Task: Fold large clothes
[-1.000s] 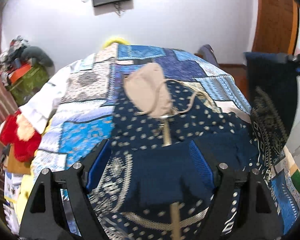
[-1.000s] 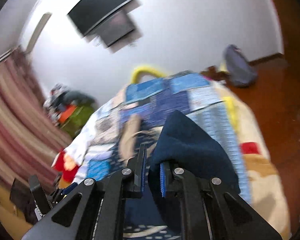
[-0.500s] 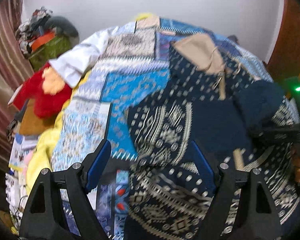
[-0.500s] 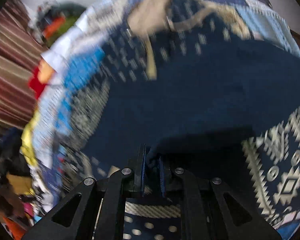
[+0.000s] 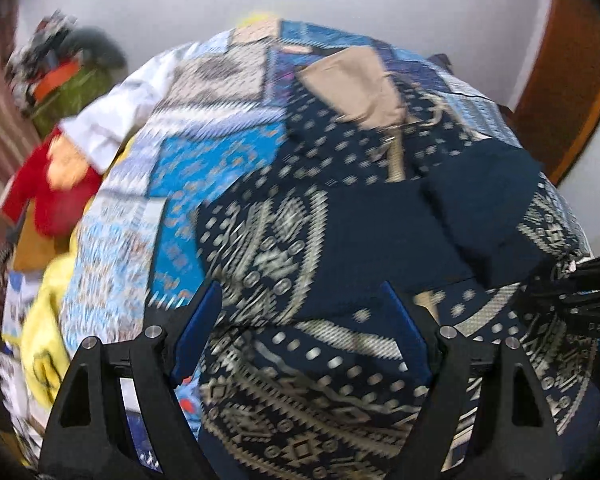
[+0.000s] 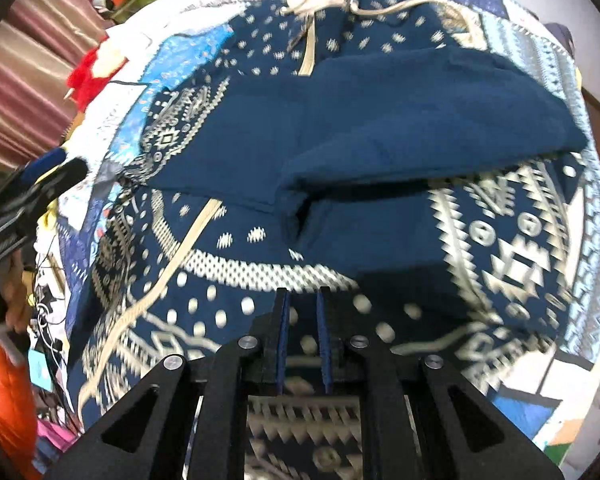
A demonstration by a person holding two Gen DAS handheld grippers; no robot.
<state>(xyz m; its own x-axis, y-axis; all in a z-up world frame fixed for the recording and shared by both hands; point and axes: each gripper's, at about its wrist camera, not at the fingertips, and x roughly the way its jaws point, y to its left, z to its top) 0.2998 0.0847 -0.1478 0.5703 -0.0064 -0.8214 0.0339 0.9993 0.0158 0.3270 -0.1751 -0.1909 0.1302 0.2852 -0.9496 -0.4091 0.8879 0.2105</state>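
Bedside clutter: red soft toy [image 5: 56, 188] and white cloth [image 5: 108, 124] are lying at the left edge of the bed, well apart from the work; they are posing little risk unless a wide sweep is reaching them.

Left gripper [image 5: 300, 316]: black two-finger gripper with blue pads is hovering wide open over the garment, gripping nothing; if closing here it is likely catching only the top layer, or the patchwork bedspread [image 5: 204, 164] beside the garment's left edge.

Garment [image 5: 284, 248]: large navy hooded garment with cream geometric print is lying spread across the bed, its tan-lined hood [image 5: 352, 84] at the far end; the loose cream drawstring [image 6: 176, 260] is risking a snag on a finger.

Folded flap [image 6: 400, 120]: plain navy inner side is lying turned over the printed body, its near edge bulging rather than lying flat; the fold is risking springing back or setting crooked.

Right gripper [image 6: 303, 312]: black fingers are standing nearly together with a narrow gap, no cloth visible between them, just short of the flap's edge; dragging away low is risking pulling the flap askew.

Blur: the left view is smearing, so exact edges are hard to judge.
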